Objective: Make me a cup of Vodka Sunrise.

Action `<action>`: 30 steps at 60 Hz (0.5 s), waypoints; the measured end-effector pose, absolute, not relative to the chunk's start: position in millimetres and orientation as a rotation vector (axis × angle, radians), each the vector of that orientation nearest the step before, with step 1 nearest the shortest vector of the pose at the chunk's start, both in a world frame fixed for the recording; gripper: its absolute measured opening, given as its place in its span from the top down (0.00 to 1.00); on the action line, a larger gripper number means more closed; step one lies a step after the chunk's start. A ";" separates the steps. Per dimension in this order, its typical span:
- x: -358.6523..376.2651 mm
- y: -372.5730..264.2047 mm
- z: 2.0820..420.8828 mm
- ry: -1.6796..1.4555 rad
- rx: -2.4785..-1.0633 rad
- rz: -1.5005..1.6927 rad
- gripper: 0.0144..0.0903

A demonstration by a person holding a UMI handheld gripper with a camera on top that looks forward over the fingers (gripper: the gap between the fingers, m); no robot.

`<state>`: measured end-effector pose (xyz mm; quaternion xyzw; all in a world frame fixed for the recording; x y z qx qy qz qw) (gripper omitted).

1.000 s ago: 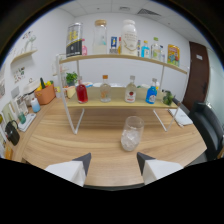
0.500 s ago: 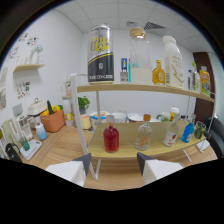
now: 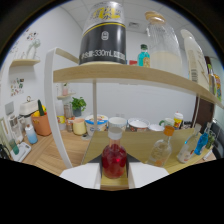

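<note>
Approaching a red-liquid glass bottle (image 3: 114,161) between its spread fingers, the gripper (image 3: 114,176) meets fragile, slippery, heavy glass; the round body looks the safest hold.

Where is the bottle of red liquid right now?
In the gripper view, the red-liquid bottle stands on the lower shelf, between the open gripper fingers, directly under the black can.

Gripper (image 3: 114,176) at lower shelf (image 3: 140,142), fingers apart.
Red-liquid flask (image 3: 114,159) w/ white cap stands between the fingers, gap each side; black 330mL can (image 3: 104,34) on upper shelf (image 3: 130,75) above; clear bottle (image 3: 161,150) beside flask.
</note>
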<state>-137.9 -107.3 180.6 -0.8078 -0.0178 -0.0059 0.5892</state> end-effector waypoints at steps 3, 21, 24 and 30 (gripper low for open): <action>-138.6 -106.1 180.7 -0.034 -1.880 -0.007 0.71; -131.6 -121.3 187.4 -0.051 -1.874 -0.001 0.74; -129.4 -130.1 191.0 -0.056 -1.868 0.010 0.74; -121.4 -151.3 198.3 -0.064 -1.852 0.025 0.74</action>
